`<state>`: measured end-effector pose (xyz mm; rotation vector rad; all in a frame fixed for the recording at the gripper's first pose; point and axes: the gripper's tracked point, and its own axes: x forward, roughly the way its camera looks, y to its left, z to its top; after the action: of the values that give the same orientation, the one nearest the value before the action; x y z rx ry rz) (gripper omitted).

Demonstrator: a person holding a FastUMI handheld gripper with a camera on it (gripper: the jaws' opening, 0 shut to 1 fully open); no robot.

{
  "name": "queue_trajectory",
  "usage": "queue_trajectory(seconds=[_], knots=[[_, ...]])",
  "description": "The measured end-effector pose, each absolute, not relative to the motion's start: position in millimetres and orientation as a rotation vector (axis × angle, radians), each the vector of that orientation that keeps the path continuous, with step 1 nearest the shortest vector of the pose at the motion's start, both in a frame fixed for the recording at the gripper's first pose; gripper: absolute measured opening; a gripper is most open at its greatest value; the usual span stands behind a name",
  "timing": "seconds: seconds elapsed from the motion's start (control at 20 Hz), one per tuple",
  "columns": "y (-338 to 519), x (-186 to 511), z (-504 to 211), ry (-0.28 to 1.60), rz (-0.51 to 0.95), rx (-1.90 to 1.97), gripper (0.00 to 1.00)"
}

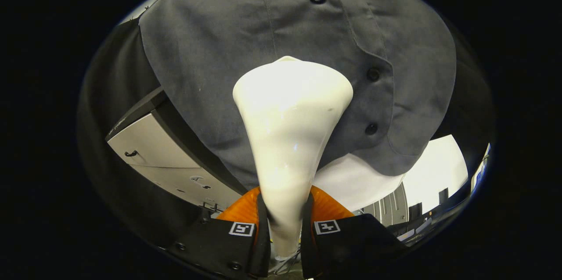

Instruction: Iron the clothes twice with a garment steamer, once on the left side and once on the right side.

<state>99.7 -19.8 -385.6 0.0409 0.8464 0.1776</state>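
Gripper view, hand-held gripper [284,227] clamping garment steamer [292,109]

This looks like a staged recording booth inside a lab or workshop hall, not a lived-in home. A grey button-up shirt [272,38] hangs in front of dark cloth walls [114,109], well beyond the fingers [284,227], which carry printed square marker tags [326,226] of the kind used for camera tracking. Off to the left of the fingers stands a plain light-grey cabinet [162,157] with a small dark handle. To the right, past the shirt's hem, a bright white surface [434,170] shows, with grey panels and dark boxy shapes [415,210] beneath it, too small to identify.
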Motion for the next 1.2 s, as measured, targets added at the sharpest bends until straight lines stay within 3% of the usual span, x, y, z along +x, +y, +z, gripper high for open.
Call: queue_trajectory(seconds=[0.55,1.2], knots=[[-27,82,-407,0.914,0.167,0.035,0.36],[-50,109,-275,0.744,0.206,0.022,0.35]])
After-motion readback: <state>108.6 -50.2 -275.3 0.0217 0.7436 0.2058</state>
